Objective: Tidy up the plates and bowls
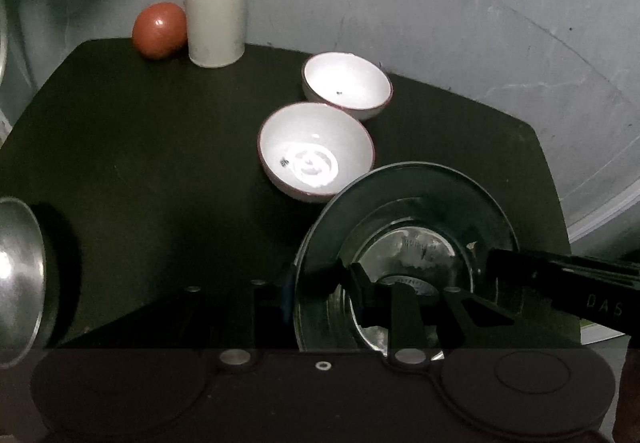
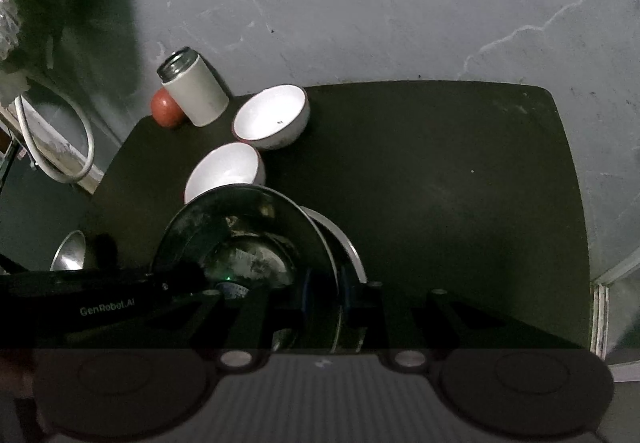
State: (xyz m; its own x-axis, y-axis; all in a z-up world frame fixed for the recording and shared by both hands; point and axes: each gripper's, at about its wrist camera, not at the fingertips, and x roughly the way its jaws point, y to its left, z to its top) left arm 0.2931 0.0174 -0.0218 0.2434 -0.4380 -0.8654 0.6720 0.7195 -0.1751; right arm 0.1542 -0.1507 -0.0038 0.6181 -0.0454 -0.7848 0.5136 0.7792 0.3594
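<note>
A steel plate [image 1: 404, 199] is held tilted on edge above the dark table [image 1: 140, 147]. My left gripper [image 1: 320, 279] is shut on its near rim. My right gripper [image 2: 328, 291] is shut on a plate rim [image 2: 240, 219] too, and a second bright rim [image 2: 352, 243] shows just behind it. Each gripper shows in the other's view, the right gripper [image 1: 492, 259] entering from the right and the left gripper [image 2: 188, 275] from the left. Two white bowls stand upright beyond the plate, a near bowl [image 1: 316, 151] and a far bowl [image 1: 346, 85]. At the left edge lies a steel bowl [image 1: 16, 275].
A white flask with an open steel mouth [image 1: 216, 19] and a red round thing [image 1: 160, 29] stand at the table's far left corner against the grey wall. A white hose [image 2: 56, 147] hangs left of the table. The table's right half [image 2: 460, 183] is bare.
</note>
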